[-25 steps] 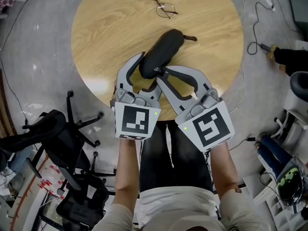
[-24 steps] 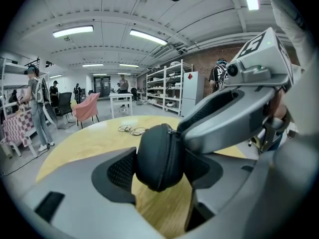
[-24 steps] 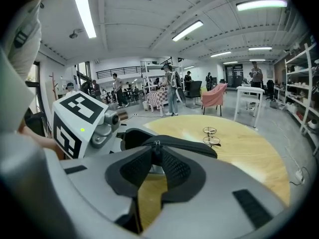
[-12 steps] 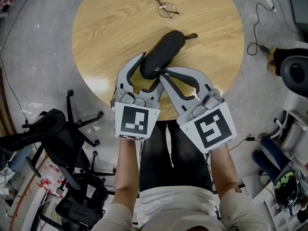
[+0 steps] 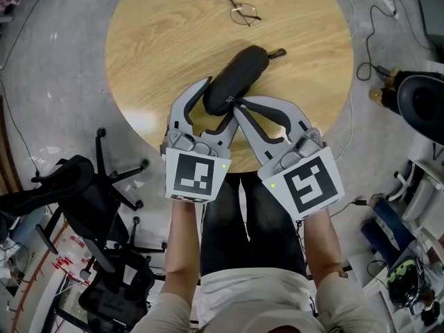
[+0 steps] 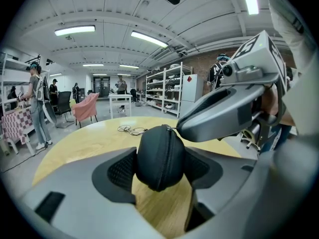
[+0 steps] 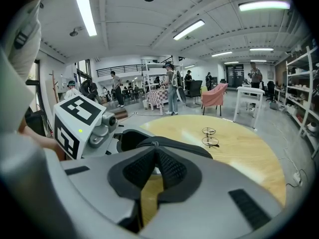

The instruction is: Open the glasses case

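A black zipped glasses case (image 5: pixel 236 76) lies slantwise on the round wooden table (image 5: pixel 159 40). My left gripper (image 5: pixel 216 100) is shut on the case's near end, and its pads press both sides of the case (image 6: pixel 160 156). My right gripper (image 5: pixel 237 105) comes in from the right, and its jaws have just been closing. Their tips now meet on the small zipper pull (image 7: pixel 155 143) at that same end of the case (image 7: pixel 179 146). Folded wire-rimmed glasses (image 5: pixel 236 4) lie at the table's far side.
A black office chair (image 5: pixel 83 186) stands left of the person's legs. Cables (image 5: pixel 368 40) trail over the floor to the right, beside dark gear (image 5: pixel 416 96). Shelves, tables and standing people (image 6: pixel 37 103) fill the room beyond.
The right gripper's jaws, wide apart a second ago, have drawn together onto the zip end of the case. The left gripper and the case have stayed put.
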